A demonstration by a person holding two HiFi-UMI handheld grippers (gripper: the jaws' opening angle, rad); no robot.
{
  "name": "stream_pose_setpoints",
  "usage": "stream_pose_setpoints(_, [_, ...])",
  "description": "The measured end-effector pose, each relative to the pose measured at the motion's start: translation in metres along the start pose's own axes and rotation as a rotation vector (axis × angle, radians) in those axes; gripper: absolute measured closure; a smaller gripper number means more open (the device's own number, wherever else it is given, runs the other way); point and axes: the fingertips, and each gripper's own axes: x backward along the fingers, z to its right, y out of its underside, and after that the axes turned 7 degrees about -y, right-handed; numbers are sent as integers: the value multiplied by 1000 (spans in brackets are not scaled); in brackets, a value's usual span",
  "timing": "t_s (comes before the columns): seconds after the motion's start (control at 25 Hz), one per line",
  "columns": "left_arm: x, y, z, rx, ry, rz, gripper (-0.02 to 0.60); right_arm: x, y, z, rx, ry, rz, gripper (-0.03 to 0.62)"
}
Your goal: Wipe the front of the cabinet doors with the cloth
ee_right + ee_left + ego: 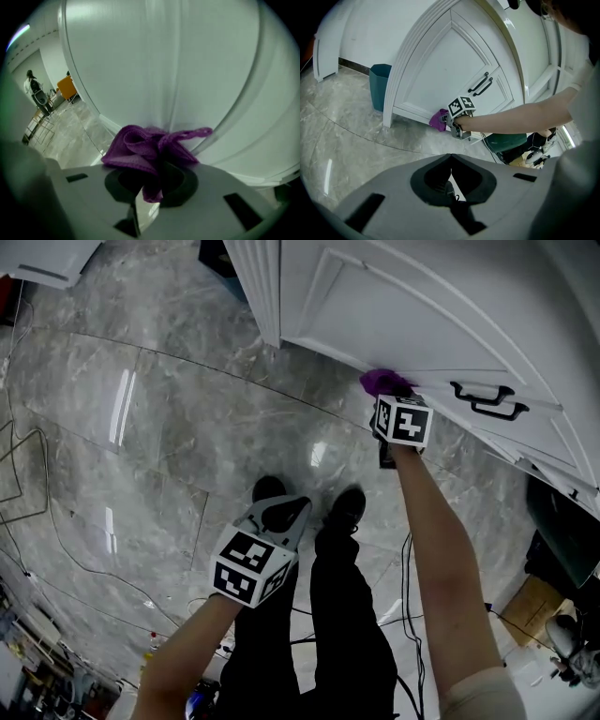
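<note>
Cloth (150, 150), purple and bunched, is clamped in the jaws of the right gripper (154, 180) and pressed against the white cabinet door (422, 324) near its lower edge. In the head view it sits to the left of the two black handles (487, 399). The person's right arm reaches out straight to the door. The left gripper (451, 161) hangs over the grey marble floor (169, 427), well apart from the door. Its jaws are together with nothing between them. A teal bin (380, 84) stands on the floor beside the cabinet's end post.
</note>
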Motion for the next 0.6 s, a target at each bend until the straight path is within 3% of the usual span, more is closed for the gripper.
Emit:
stream_pose_setpoints(0.12, [8,-8,9,3,2,7,561,30,-20,-34,46,-61,41,537])
stream_pose_setpoints(0.32, [32,-42,22,22,-3,51,561,196,-127,-120,-5,-202,459,537])
stream_pose_setpoints(0.44, [48,-62,26,26,-12,74,561,279,-177,-136,-57,-225,622,537])
stream_pose_setpoints(0.6, [61,-79,24,24,-20,96,561,323,-225,-144,-37,-220,725,537])
